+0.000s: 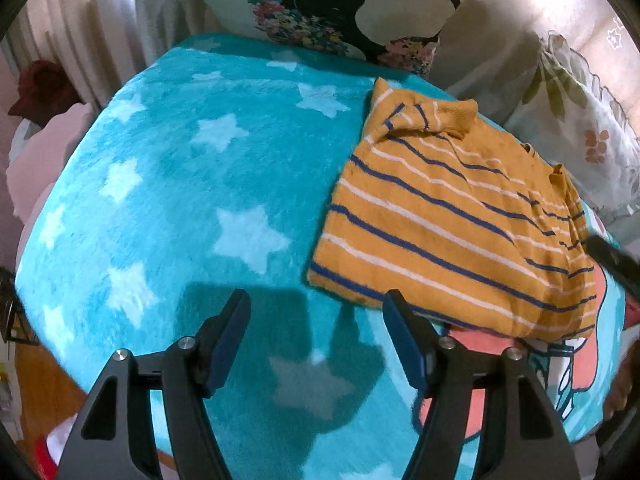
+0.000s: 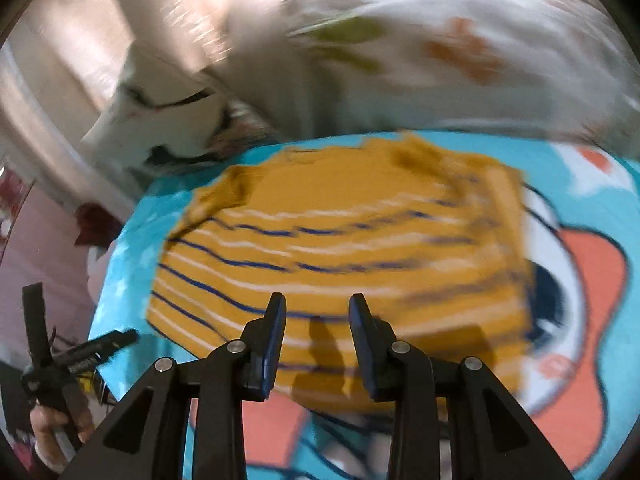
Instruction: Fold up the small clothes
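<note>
Fluffy turquoise fleece blanket with pale star print point(image 1: 168, 184) covers the surface; toward one end it carries a big cartoon figure in coral, white and dark outline point(image 2: 592, 276). Cream pillow with black silhouette and multicoloured flower print point(image 1: 320, 20) stands at blanket's far edge. Beside it, off-white ruffled pillow with green leaf and orange flower pattern point(image 1: 568, 92). Pale pleated curtain point(image 1: 80, 20) behind. Dark red fabric lump point(image 1: 42, 88) at far left, unclear what.

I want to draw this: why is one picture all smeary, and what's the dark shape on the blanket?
Right wrist view: motion blur smears the shirt and pillow. Left wrist view: sharp; the dark shape is the left gripper casting its shadow on the blanket. Both views bulge, fisheye style.
</note>
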Demonstrator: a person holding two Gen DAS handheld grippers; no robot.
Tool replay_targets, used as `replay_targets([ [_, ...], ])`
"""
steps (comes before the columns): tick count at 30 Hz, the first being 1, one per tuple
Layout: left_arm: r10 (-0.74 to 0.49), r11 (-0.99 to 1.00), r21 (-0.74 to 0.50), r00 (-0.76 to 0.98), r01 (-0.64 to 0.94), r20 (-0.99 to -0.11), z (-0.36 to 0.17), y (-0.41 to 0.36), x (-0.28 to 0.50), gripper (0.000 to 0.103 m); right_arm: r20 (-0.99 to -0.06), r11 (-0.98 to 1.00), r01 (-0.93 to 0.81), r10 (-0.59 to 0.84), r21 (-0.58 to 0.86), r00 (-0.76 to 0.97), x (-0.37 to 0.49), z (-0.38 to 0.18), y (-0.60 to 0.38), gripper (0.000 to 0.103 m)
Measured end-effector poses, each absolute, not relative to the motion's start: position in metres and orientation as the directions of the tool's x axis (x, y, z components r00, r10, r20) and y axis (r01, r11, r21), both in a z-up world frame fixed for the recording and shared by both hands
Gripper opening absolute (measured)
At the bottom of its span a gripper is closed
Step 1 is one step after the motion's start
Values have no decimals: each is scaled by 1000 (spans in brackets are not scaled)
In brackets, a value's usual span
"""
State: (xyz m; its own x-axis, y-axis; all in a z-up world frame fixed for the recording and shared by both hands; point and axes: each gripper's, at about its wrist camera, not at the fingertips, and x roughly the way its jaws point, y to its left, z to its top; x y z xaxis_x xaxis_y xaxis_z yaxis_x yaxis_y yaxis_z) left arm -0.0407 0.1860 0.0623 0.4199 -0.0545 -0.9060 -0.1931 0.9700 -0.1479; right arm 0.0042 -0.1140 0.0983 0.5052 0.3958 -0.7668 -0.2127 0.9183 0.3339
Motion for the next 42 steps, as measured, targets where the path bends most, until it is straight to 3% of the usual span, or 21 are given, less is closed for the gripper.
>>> replay_targets([
  [8,-50,980,-124,408,-157,-912,58,228,-14,68,-852,932,-274,335,238,402,111,59,24,35],
  [15,-14,985,-79,384,-153,-923,50,255,-3,68,-891,956,-267,226,124,394,179,37,79,35],
  [19,-29,984,-90,370,-150,-929,43,265,3,68,-906,958,-273,192,90,377,201,34,93,46],
  [24,-29,988,-82,357,-134,-934,36,265,9,68,-893,961,-248,214,120,397,198,56,84,48],
  [30,-10,992,-50,333,-112,-943,28,255,19,68,-888,944,-268,283,191,362,155,77,81,59],
  [39,-8,995,-38,298,-95,-955,20,242,23,68,-925,936,-311,254,163,282,121,42,118,67],
  [42,1,995,-30,297,-99,-955,21,242,23,68,-929,941,-312,227,132,291,121,37,128,76],
])
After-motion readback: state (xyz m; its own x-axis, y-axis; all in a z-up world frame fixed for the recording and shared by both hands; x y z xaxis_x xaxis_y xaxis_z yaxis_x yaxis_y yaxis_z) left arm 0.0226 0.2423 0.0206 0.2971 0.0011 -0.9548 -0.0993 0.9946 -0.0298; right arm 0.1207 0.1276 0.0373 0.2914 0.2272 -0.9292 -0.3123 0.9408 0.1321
